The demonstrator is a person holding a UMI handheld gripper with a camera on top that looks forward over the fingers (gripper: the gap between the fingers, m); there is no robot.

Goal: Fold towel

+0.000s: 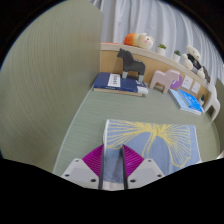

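A light blue-grey towel (150, 140) with yellow lines and a striped end lies on the green mat floor (50, 110), just ahead of and to the right of my fingers. My gripper (113, 152) is at the towel's near left edge. A strip of the cloth runs between the two magenta pads (93, 160) and fills the narrow gap between them, so the fingers are shut on the towel. The part of the towel under the fingers is hidden.
A low wooden shelf (170, 62) runs along the back right with plush toys (140, 41) on it. A dark blue book (118, 83), a small white stand (160, 82) and a light blue book (187, 99) lie in front of it. White curtains (150, 15) hang behind.
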